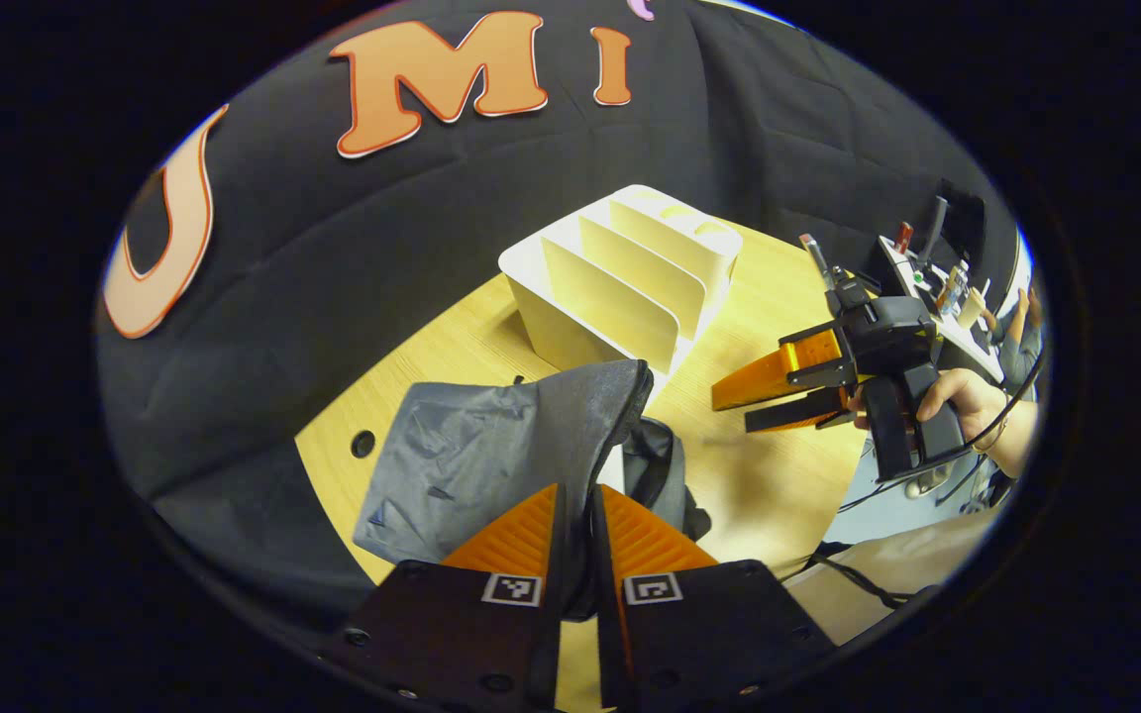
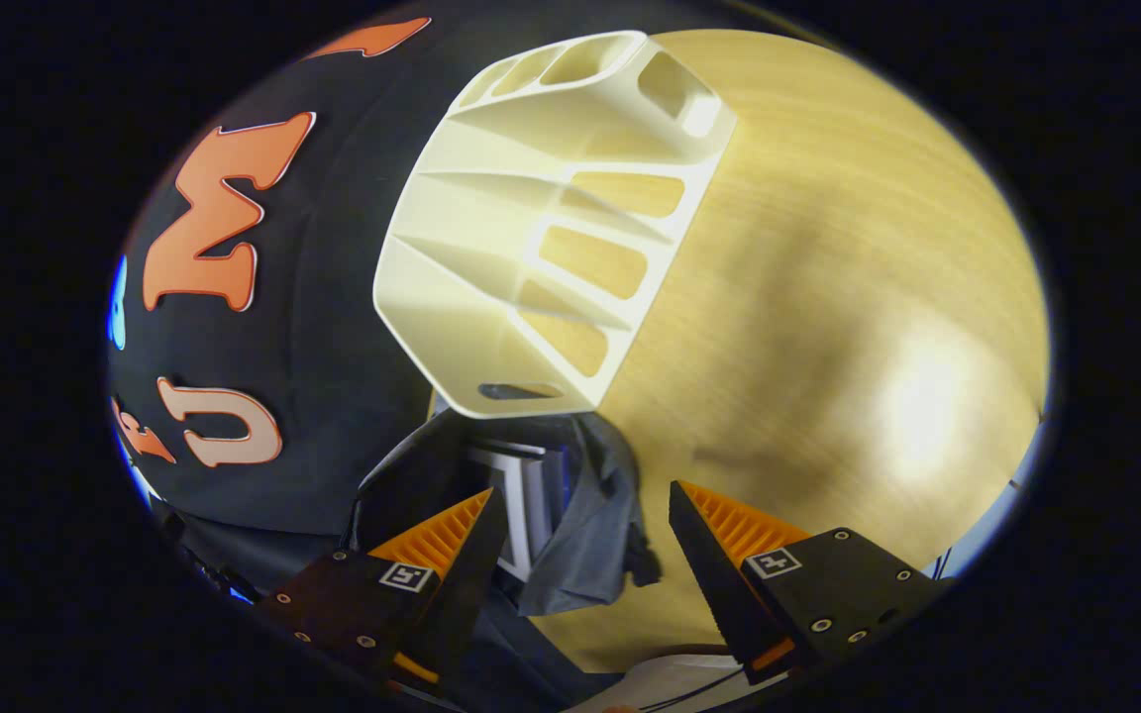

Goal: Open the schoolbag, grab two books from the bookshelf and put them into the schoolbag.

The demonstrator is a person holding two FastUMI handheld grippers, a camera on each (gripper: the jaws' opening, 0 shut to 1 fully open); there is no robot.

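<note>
Pinching schoolbag [image 1: 491,446] flap, left gripper [image 1: 575,530] jaws clenched on fabric, likely keeping mouth open. Right gripper [image 2: 580,535] hovers released over bag. Bookshelf [image 1: 630,277] behind on desk [image 1: 778,475]; white book edges [image 2: 521,495] inside bag.

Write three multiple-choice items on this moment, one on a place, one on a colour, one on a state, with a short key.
1. Where does the bookshelf stand relative to the schoolbag?
A. Beyond it, nearer the booth wall
B. Inside it
C. On the floor

2. What colour is the schoolbag?
A. Red
B. Grey
C. Green

3. How do the two grippers stand?
A. Both open
B. left gripper shut on the bag's edge, right gripper open
C. Both shut on books

Key: 1 A, the shelf sits on the table behind the bag; 2 B, the fabric is grey in both views; 3 B, the left fingers pinch the fabric while the right fingers stand wide apart.
</note>
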